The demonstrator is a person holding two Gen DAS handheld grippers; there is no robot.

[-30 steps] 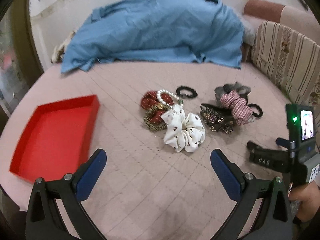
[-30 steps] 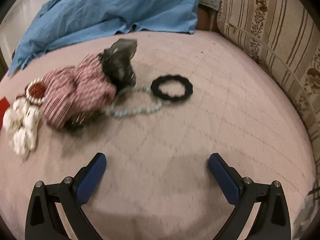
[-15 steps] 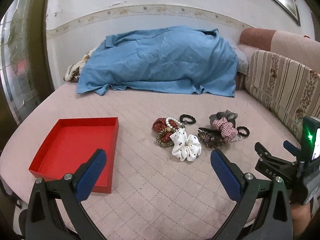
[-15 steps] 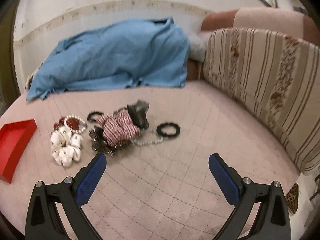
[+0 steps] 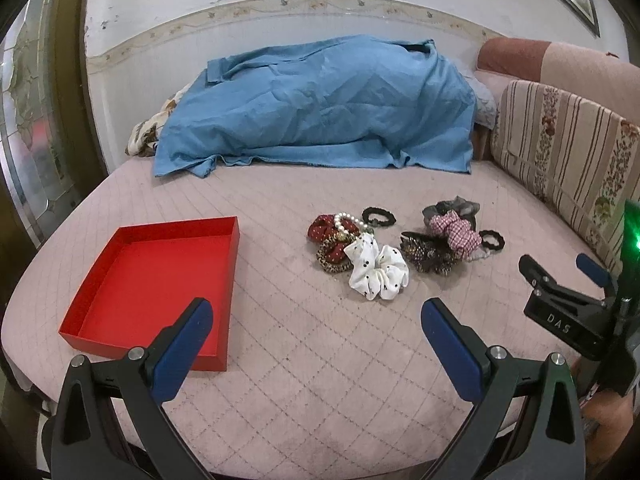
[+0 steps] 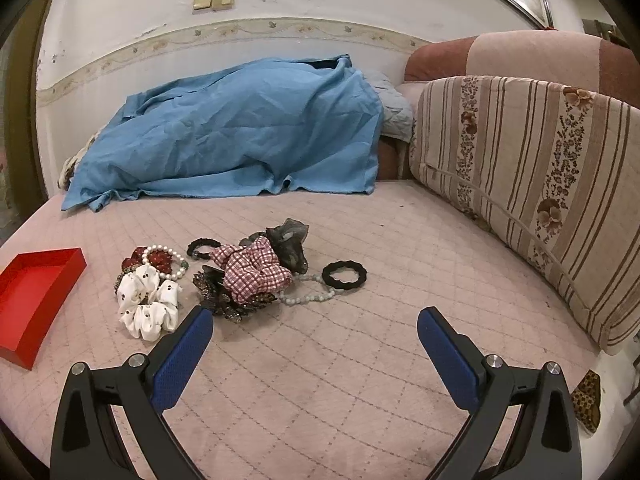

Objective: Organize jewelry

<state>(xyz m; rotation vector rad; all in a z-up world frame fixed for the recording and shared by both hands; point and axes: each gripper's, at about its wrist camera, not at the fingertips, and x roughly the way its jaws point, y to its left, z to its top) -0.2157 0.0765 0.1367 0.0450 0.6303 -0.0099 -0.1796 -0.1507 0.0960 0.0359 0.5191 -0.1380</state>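
Note:
A pile of accessories lies mid-bed: a white dotted scrunchie (image 5: pixel 378 270) (image 6: pixel 147 300), a pearl bracelet (image 5: pixel 347 224) (image 6: pixel 164 260) on a red scrunchie (image 5: pixel 326 229), a checked scrunchie (image 5: pixel 456 232) (image 6: pixel 250 270), a grey bead bracelet (image 6: pixel 308 294), black hair ties (image 6: pixel 344 275) (image 5: pixel 378 216). An empty red tray (image 5: pixel 120 308) (image 6: pixel 24 300) sits to their left. My left gripper (image 5: pixel 316 320) is open and empty, held back above the bed's near part. My right gripper (image 6: pixel 314 330) is open and empty, also held back; it shows at the right of the left wrist view (image 5: pixel 560 280).
A blue sheet (image 5: pixel 320 104) covers a heap at the back of the pink quilted bed (image 5: pixel 320 380). Striped floral cushions (image 6: pixel 532 184) line the right side. A patterned slipper (image 6: pixel 586 400) lies off the bed's right edge.
Both grippers have pulled back and up from the pile. The views now take in the whole bed and wall. Both stayed open; nothing was picked up.

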